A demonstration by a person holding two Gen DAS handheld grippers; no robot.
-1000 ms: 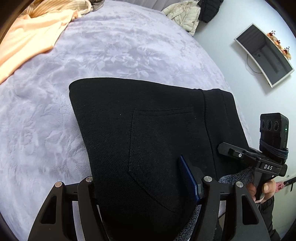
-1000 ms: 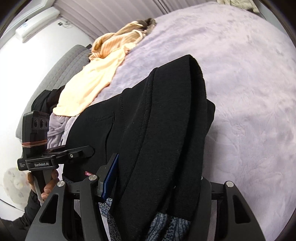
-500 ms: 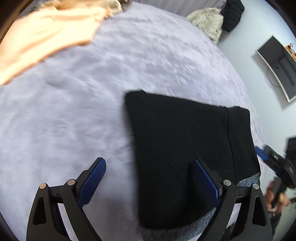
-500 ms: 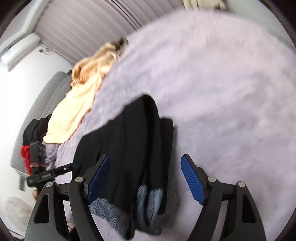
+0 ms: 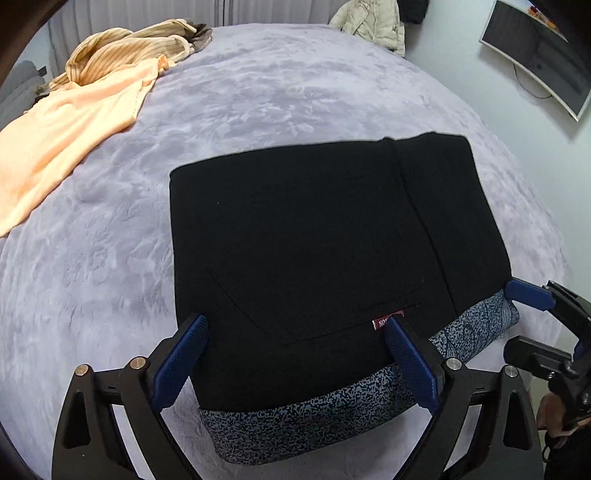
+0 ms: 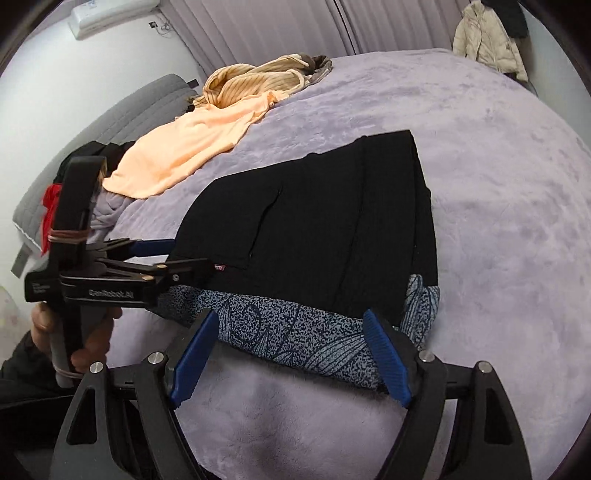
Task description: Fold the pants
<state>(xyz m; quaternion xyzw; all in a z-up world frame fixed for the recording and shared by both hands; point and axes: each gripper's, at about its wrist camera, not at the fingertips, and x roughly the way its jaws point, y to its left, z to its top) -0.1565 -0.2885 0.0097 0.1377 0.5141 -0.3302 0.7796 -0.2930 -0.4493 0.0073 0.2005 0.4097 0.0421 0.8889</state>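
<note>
The black pants (image 5: 314,221) lie folded flat on the lavender bed cover (image 5: 295,92), back pocket and a small red tag up. Their blue-grey patterned lining (image 5: 295,424) sticks out along the near edge. My left gripper (image 5: 295,323) hovers over that near edge, its jaws opening wide and its blue pads clear of the cloth. My right gripper (image 6: 290,317) stands open just in front of the lining (image 6: 295,332) of the pants (image 6: 332,221), gripping nothing. In the right wrist view the left gripper (image 6: 173,254) shows at the pants' left edge, held by a hand.
A peach garment (image 5: 74,122) and a striped tan one (image 5: 129,55) lie at the bed's far left. A cream jacket (image 5: 373,22) hangs beyond the bed. A monitor (image 5: 543,55) is on the right wall. A grey headboard (image 6: 110,114) and red and black clothes (image 6: 51,199) are at the left.
Both grippers have let go of the pants and opened wide. They have drawn back toward the near edge. The pants, bunched in the jaws before, now lie flat on the bed.
</note>
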